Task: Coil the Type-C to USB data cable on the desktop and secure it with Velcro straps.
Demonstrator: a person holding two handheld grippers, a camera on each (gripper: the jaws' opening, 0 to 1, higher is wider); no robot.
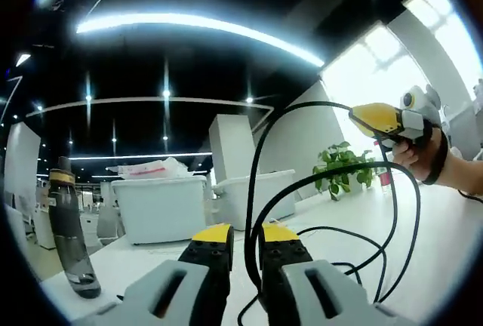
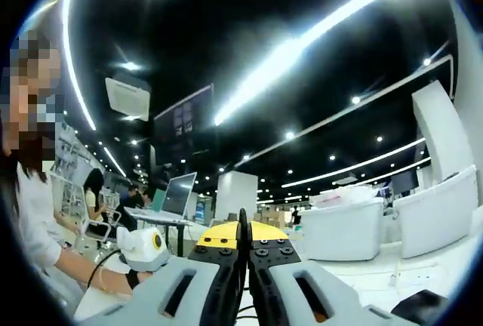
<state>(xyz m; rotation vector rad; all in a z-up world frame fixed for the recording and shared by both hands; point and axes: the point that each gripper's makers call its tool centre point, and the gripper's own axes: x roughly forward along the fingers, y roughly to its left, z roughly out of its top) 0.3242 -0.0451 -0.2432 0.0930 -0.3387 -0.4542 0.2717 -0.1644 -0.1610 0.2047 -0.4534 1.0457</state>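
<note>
The black data cable [image 1: 332, 107] rises from between my left gripper's [image 1: 245, 234] yellow-tipped jaws, which are shut on it. It sweeps in two big loops to the right gripper [image 1: 361, 115], held up at the right by a hand. More cable [image 1: 355, 269] lies slack on the white table [image 1: 445, 220]. In the right gripper view my right gripper [image 2: 243, 232] has its jaws pressed together on a thin strand of cable [image 2: 243, 216] that sticks up between them. The left gripper's body [image 2: 142, 250] shows low at the left, in a hand.
A dark water bottle [image 1: 72, 228] stands on the table's left edge. White bins [image 1: 162, 205] [image 2: 343, 228] sit behind, with a potted plant [image 1: 339, 164] at the right. A person in white [image 2: 34, 213] is close on the left, with a laptop [image 2: 177, 194] and seated people beyond.
</note>
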